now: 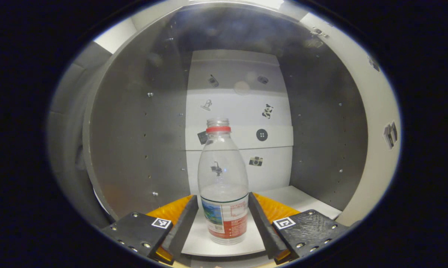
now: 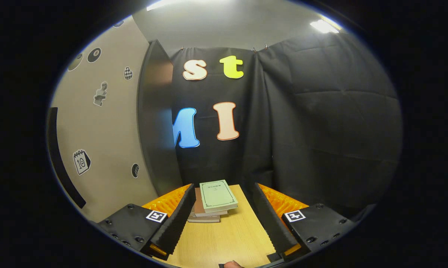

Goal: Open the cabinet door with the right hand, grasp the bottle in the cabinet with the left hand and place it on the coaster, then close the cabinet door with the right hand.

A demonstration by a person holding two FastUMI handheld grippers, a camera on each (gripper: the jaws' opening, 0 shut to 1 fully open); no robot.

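In the left gripper view the cabinet (image 1: 320, 123) is open, its grey side walls and white back panel with small stickers (image 1: 267, 111) in plain sight. A clear plastic bottle (image 1: 222, 175) stands upright on the cabinet's white floor, near the front edge and about midway between the two side walls. It has a red ring at the neck and a label around its lower part, and it looks almost empty; whether a cap is on cannot be told. It is the one thing standing inside the cabinet. The left gripper (image 1: 222, 223) has its fingers spread apart, one on each side of the bottle's lower body, close to it but with a sliver of space on both sides, so not clamped.

In the right gripper view the right gripper (image 2: 221, 219) hangs over a light wooden table (image 2: 227, 238), its fingers wide apart and holding nothing. A small stack of books (image 2: 213, 201), a pale green one on top, lies at the far edge of the table, between the fingers as seen. To the left stands the beige cabinet door (image 2: 104, 141), swung open, with stickers on its face and a dark edge.
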